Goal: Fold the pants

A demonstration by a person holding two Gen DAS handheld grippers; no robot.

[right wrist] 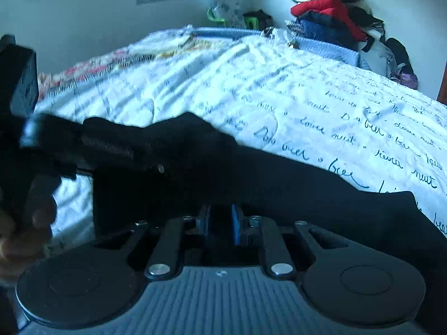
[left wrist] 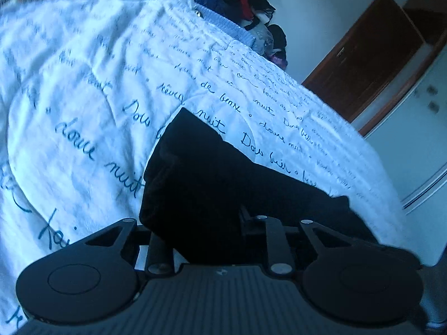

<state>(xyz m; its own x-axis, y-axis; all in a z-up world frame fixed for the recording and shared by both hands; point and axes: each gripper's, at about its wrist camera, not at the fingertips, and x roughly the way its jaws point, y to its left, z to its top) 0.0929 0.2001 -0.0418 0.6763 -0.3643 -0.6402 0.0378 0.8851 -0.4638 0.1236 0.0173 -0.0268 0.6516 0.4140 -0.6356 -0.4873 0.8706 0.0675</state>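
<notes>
Both grippers work the same dark pants [left wrist: 212, 178], which lie in a long strip across the white bedspread [left wrist: 83, 89] with handwriting printed on it; the garment sits at the near edge of the bed, close under both cameras. Seen from its own wrist, the right gripper [right wrist: 220, 223] has its blue pads [right wrist: 236, 223] drawn close together with black cloth bunched between them, so it seems to be pinching one end of the pants; holding that end off the bed would let the fabric be carried over for a fold. On the left gripper [left wrist: 223, 223] the fingertips are lost in dark fabric and shadow; cloth fills the gap between them, and the fingers stand fairly narrow, so a grip on the pants is likely, though I cannot tell for sure. From the right wrist view that left gripper [right wrist: 92, 145] reaches in from the left onto the raised hump of cloth, with a hand [right wrist: 25, 223] blurred below it. A pile of clothes [right wrist: 335, 16] sits well apart at the far corner; gripping two points probably keeps the edge taut while folding.
</notes>
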